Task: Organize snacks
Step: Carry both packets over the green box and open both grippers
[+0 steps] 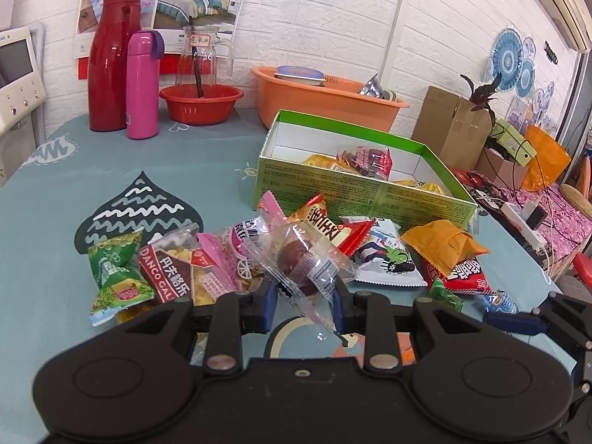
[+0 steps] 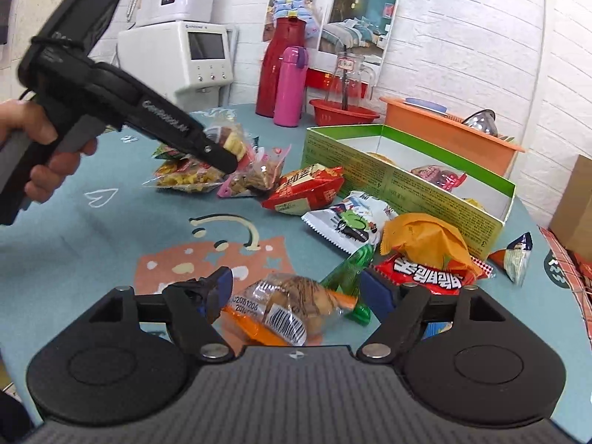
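Clear-wrapped date snack [image 1: 301, 262] is pinched in the left claw [image 1: 304, 298], lifted above the pile; green box [image 1: 364, 188] sits far right of it, some packets already inside. Carry it over the near wall and let go low so it doesn't bounce out. Right claw [image 2: 301, 290] stands wide, gripping nothing, straddling the orange-and-clear biscuit pack [image 2: 285, 310] on the desk [image 2: 111, 229]. Centre it before closing; green candy [image 2: 349, 277] lies just beside the right pad and could get caught.

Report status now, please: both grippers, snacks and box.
Left gripper shut on clear-wrapped brown date snack. Right gripper open around orange-edged clear pastry packet. Green cardboard box partly filled; path clear.
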`<state>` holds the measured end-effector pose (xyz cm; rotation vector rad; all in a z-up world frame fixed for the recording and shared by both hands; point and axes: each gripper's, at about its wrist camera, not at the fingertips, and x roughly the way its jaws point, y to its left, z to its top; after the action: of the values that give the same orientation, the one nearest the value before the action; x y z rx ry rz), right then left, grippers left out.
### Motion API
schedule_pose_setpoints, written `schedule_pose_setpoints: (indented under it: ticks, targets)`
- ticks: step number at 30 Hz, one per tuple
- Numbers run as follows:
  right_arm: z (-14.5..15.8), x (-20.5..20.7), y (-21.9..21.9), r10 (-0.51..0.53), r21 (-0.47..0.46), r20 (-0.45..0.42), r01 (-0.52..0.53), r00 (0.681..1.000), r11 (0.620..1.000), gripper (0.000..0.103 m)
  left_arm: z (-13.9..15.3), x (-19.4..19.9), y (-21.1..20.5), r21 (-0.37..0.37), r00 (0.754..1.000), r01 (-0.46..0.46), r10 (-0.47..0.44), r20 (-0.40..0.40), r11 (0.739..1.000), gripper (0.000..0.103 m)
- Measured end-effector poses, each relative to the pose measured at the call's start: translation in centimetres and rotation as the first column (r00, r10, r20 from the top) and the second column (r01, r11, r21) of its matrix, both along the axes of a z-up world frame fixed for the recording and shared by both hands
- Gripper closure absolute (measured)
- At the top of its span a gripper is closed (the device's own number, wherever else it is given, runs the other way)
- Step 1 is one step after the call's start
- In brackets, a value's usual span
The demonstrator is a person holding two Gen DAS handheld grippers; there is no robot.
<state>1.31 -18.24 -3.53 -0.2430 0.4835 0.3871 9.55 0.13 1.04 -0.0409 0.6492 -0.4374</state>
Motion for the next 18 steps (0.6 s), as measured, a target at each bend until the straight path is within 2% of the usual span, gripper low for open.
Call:
schedule_pose_setpoints:
  ticks: [5,11,16,18]
  targets:
    - [-1.3,0.7,0.6,0.018,-0.027,-0.064,-0.02,0.998,0.999,0.0,0.0,0.0,-0.7,0.007,1.0,0.016,-0.016,0.001,1.0,0.031]
    - [-1.6,1.2,0.5,0.006,0.004,-0.053,-0.006,0.999,1.0,0.0,0.2,0.2,-0.8,0.013,1.0,0.017,-0.017,0.005,1.0,0.031]
    - [-1.7,1.1,1.3,0.032,-0.06,-0.007,-0.032,0.999,0.998,0.0,0.3,0.5,-1.2,0.012,1.0,0.024,-0.024,0.004,1.0,0.031]
    - [-2.0,1.6,1.4,0.04,-0.052,-0.018,-0.041,0.999,0.998,0.003,0.3,0.4,-1.4,0.015,1.0,0.028,-0.028,0.004,0.999,0.031]
